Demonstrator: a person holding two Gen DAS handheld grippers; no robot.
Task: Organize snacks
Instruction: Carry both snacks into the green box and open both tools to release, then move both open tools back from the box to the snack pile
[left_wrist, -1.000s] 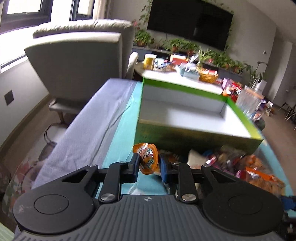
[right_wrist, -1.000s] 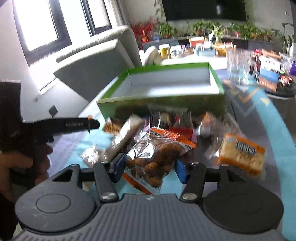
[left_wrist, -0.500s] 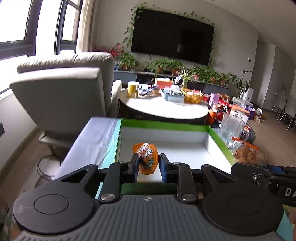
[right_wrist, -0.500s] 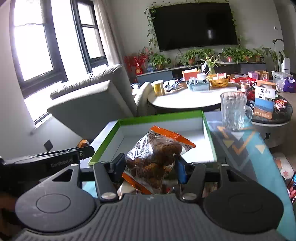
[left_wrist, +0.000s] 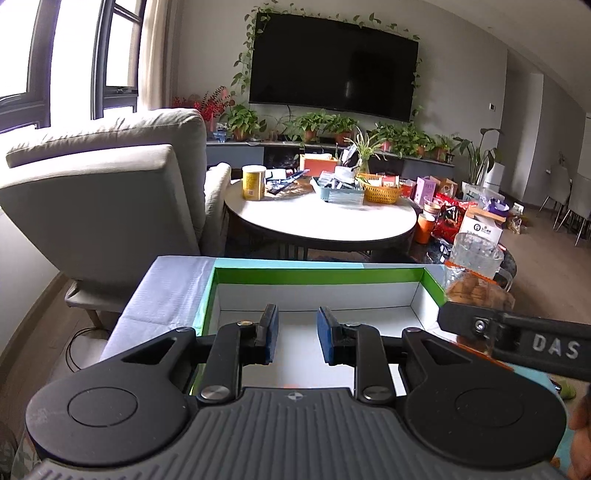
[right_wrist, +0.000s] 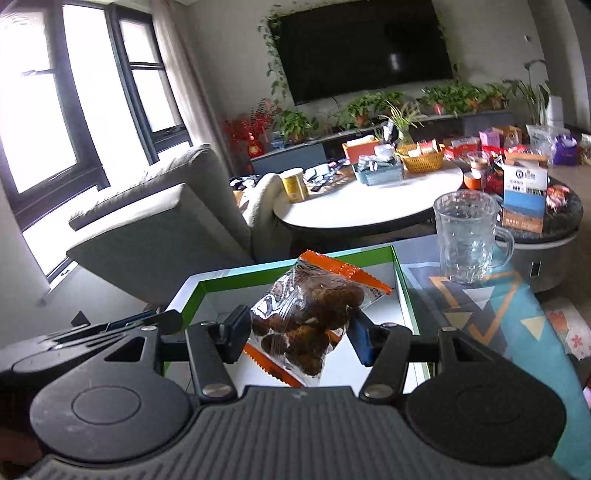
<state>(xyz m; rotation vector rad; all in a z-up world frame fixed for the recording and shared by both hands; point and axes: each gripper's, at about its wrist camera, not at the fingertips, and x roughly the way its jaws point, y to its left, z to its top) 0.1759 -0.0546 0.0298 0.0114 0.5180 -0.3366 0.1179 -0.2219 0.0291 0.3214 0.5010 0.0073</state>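
Against the far wall hangs a flat black TV (left_wrist: 334, 66), glossy, with vines trailing round its frame. Left of centre stands a grey fabric armchair (left_wrist: 110, 192), blocky and matte. Beyond the work surface sits a round white table (left_wrist: 321, 221), smooth-topped and cluttered with a yellow tin (left_wrist: 253, 182) and a woven basket (left_wrist: 382, 192).

Nearest is the cloth (right_wrist: 480, 306), teal with orange and grey triangles in the right wrist view; the left wrist view shows only a plain pale stretch of it. On it rests the box (left_wrist: 317, 275), a shallow rectangular cardboard tray, green at the rim and white inside. A ribbed clear glass mug (right_wrist: 467, 236) stands upright on the cloth, just beside the box's right wall.

Left gripper (left_wrist: 294, 334): angled down over the box interior, blue pads parted, nothing between them; released. Right gripper (right_wrist: 299, 332): angled down over the same box, jaws clenched on the bag (right_wrist: 314, 314), a crinkled clear pouch with orange serrated ends holding brown lumps. The bag is held above the box floor, tilted, upper end to the right.

Only the right wrist view shows the grip itself. The left wrist view shows the right gripper's black arm from the side, entering at the right edge with the bag's brown contents partly behind it. The right wrist view shows the left gripper only as a dark blurred bar at lower left.
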